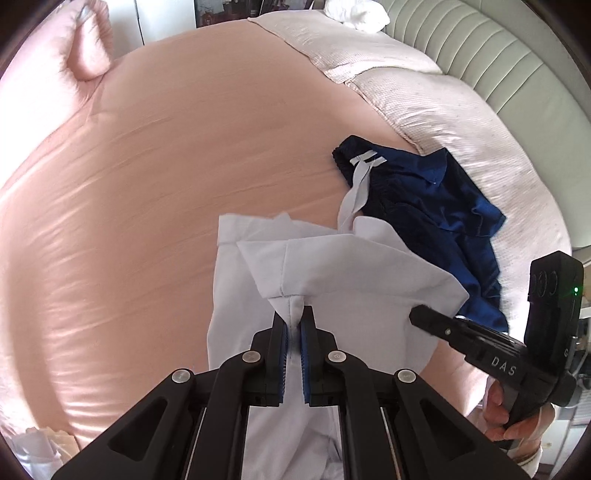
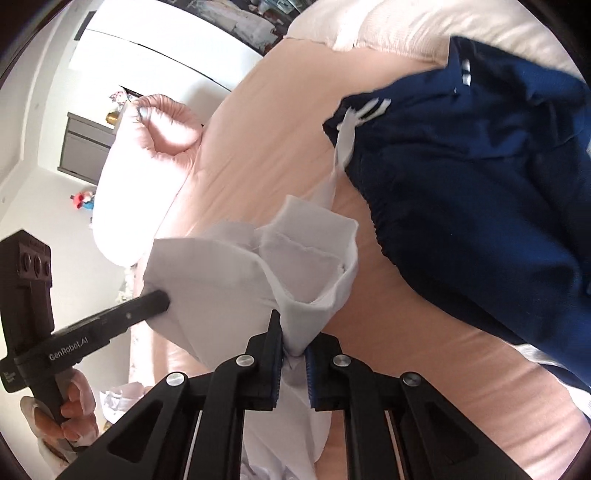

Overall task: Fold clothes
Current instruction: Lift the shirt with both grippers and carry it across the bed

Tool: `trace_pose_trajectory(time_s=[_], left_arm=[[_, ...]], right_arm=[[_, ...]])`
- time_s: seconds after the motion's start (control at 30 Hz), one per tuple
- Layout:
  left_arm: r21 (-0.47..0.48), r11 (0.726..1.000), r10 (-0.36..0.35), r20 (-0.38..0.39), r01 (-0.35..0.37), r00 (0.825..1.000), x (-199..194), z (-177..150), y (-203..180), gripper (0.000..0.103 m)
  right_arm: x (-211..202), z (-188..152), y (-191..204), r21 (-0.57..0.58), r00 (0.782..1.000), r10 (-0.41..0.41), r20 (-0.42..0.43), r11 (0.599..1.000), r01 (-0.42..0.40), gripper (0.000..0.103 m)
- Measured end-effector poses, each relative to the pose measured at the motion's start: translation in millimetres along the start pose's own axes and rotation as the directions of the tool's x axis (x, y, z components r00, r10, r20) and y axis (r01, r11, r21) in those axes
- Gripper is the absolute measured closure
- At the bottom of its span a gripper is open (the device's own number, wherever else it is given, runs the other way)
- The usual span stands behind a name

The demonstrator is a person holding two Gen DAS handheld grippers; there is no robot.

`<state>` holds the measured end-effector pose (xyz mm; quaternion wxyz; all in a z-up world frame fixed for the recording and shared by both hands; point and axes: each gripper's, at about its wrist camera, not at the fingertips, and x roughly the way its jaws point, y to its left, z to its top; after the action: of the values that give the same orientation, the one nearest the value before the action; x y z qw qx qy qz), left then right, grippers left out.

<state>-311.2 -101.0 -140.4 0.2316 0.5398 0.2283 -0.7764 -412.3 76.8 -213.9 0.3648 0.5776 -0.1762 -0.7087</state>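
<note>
Through my left camera I look steeply down on a pink bed sheet point(image 1: 166, 177), smooth with faint creases. My left gripper point(image 1: 294, 317) is closed on a pinch of the white shirt point(image 1: 332, 273), the thin cloth squeezed between the blue ribbed pads. The shirt hangs from my jaws over the bed, its collar and flaps spread in flat, crisp panels beyond my fingertips. Only this view shows the ribbed pale green headboard point(image 1: 498, 74), the cream waffle-textured blanket point(image 1: 424, 110) along the bed's far side, and a white bundle point(image 1: 356, 14) at the top. At the right, my right gripper point(image 1: 415, 314) reaches in, its black tip meeting the shirt's edge, and the right hand point(image 1: 509, 413) wraps the handle below.

Through my right camera I point at a shallower slant. My right gripper point(image 2: 294, 350) has its jaws almost together, clamped on a bunched fold of the shirt point(image 2: 229, 280), which rises in front of me as a soft open pocket of cloth. Here the dark blue shorts point(image 2: 480, 192) fill the right side, crumpled, with a gathered waistband and a white drawstring point(image 2: 343, 140) trailing towards the shirt; they lie on the sheet point(image 2: 266, 140) just beyond it. This view alone shows a pink pillow point(image 2: 147, 162), a white wall and a grey cabinet point(image 2: 85, 147). My left gripper point(image 2: 162, 299) pokes into the shirt from the left, with the left hand point(image 2: 74, 406) on its grip.
</note>
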Motion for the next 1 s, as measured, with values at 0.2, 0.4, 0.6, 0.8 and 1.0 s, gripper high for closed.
trace_pose_trajectory(time_s=[0.2,0.4,0.6,0.8,1.0], left_arm=[[-0.023,0.999,-0.038,0.029,0.039,0.999,-15.8,-17.1,9.0,0.098],[-0.028,0.997,-0.067,0.076,0.07,0.995,-40.4,-32.7,20.4,0.098],[-0.042,0.995,-0.091,0.09,0.095,0.992,-53.8,-44.3,31.4,0.098],[-0.044,0.992,-0.116,0.086,0.12,0.99,-63.5,-57.7,36.7,0.098],[-0.059,0.989,-0.127,0.117,0.135,0.985,-83.8,-70.6,47.8,0.098]], right_arm=[[-58.5,16.7,-15.1,-0.056,0.997,-0.071,-0.024,0.996,0.07,0.095],[-71.2,-22.4,19.7,-0.115,0.991,-0.136,-0.013,0.984,0.133,0.095],[-83.6,-40.0,51.7,-0.163,0.98,-0.197,-0.01,0.968,0.193,0.095],[-87.8,-53.4,79.0,-0.211,0.965,-0.262,-0.013,0.944,0.253,0.095],[-87.2,-67.3,98.2,-0.251,0.959,-0.282,-0.024,0.93,0.267,0.095]])
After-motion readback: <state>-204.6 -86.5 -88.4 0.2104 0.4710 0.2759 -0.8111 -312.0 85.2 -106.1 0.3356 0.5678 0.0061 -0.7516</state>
